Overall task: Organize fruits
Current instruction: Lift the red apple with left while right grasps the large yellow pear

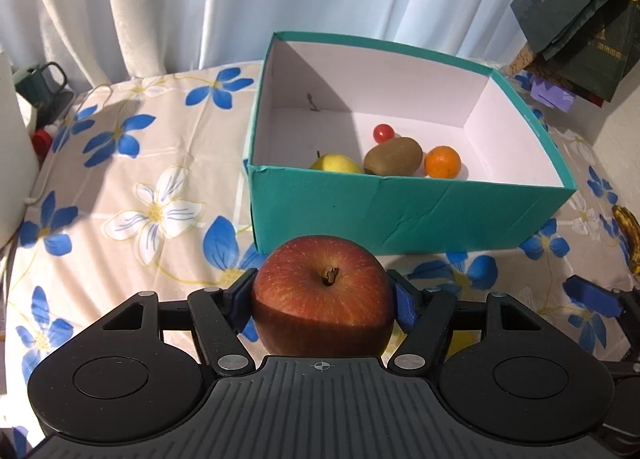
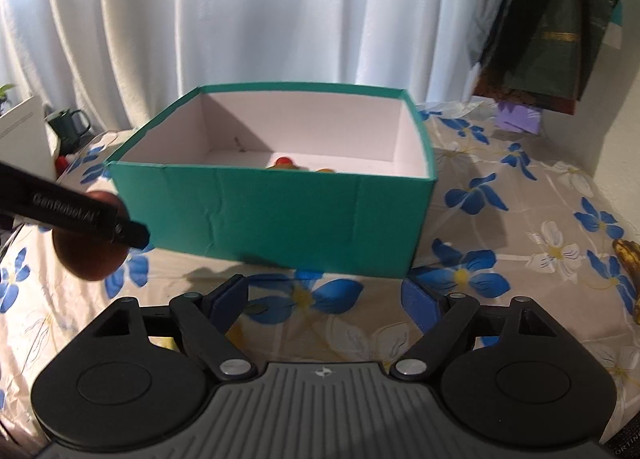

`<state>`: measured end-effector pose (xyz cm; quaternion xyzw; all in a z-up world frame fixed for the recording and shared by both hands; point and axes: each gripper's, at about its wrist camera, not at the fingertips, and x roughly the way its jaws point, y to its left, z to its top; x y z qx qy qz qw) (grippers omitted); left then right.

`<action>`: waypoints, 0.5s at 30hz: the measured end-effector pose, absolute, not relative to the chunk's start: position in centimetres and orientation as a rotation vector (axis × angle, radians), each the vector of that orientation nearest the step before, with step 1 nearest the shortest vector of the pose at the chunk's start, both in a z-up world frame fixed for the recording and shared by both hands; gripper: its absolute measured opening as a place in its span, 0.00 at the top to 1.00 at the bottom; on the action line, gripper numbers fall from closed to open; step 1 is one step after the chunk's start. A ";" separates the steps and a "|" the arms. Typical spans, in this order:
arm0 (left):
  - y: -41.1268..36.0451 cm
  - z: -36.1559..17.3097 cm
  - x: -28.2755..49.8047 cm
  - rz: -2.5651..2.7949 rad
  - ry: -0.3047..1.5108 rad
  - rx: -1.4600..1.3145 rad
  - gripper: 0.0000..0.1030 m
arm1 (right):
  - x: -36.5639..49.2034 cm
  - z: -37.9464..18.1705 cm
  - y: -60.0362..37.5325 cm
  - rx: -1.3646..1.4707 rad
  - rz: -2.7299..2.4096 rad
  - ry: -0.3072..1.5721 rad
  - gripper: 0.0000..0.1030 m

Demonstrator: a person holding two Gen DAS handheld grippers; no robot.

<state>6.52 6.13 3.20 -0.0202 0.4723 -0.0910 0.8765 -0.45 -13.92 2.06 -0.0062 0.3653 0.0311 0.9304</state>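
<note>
My left gripper [image 1: 323, 295] is shut on a red apple [image 1: 322, 291] and holds it above the table, just in front of the teal box [image 1: 400, 211]. In the box lie a yellow pear [image 1: 336, 163], a kiwi [image 1: 393, 157], an orange [image 1: 442, 161] and a cherry tomato [image 1: 383, 133]. My right gripper [image 2: 326, 301] is open and empty, above the cloth before the box [image 2: 280, 215]. The apple [image 2: 90, 255] and the left gripper's finger show at its left. A spotted banana [image 1: 630, 235] lies at the table's right edge; it also shows in the right wrist view [image 2: 632, 271].
A floral cloth [image 1: 140, 163] covers the table. A green mug [image 1: 44, 83] and a white object [image 1: 12, 147] stand at the far left. Dark bags [image 1: 580, 19] hang at the upper right over a purple item [image 1: 554, 93]. Curtains hang behind.
</note>
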 end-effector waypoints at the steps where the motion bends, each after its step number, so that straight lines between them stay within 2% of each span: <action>1: 6.3 3.2 6.3 -0.190 0.986 -0.046 0.30 | -0.5 1.9 -13.4 -0.021 0.085 0.758 0.21; 6: 7.1 3.0 5.6 -0.185 0.994 -0.059 0.30 | 0.1 0.7 -10.9 -0.038 0.187 0.829 0.29; 15: 8.5 2.9 5.2 -0.160 0.997 -0.069 0.30 | 1.7 -0.5 -8.1 -0.064 0.266 0.876 0.30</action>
